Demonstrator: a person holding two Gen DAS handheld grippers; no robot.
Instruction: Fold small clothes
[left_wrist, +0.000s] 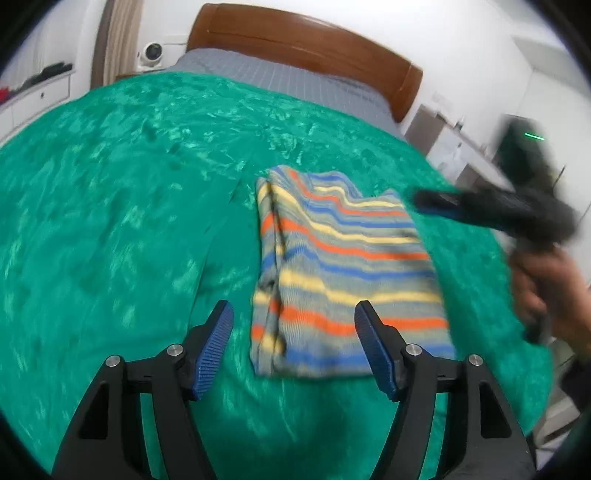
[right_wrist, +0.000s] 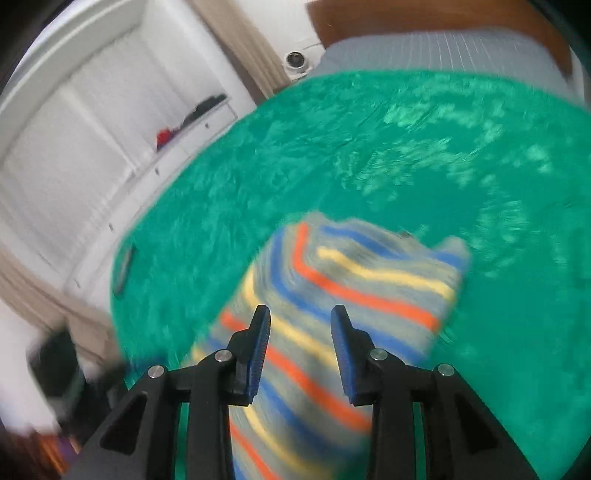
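Striped garment (left_wrist: 343, 269) lies folded into a rough rectangle on the green plush blanket (left_wrist: 110, 206) that covers most of the bed; stripes run orange, yellow and blue on grey. Doubled edge sits along its left side in the left wrist view. Left claw (left_wrist: 293, 349) hangs just above the garment's near edge, jaws spread wide, nothing between the blue ribbed pads (left_wrist: 216, 347); the cloth shows through the gap but is not pinched. Right claw (right_wrist: 299, 350) is over the same garment (right_wrist: 332, 295), jaws part-way apart, pads clear of the fabric, holding nothing. From the left wrist view the right claw (left_wrist: 443, 201) appears blurred at the garment's far right corner, with the person's hand (left_wrist: 546, 288) gripping its handle. Beyond the blanket: grey sheet (left_wrist: 280, 77) and brown wooden headboard (left_wrist: 303, 40). White drawer unit (right_wrist: 122, 122) stands against the wall beside the bed, dark and red items on top, too blurred to identify.
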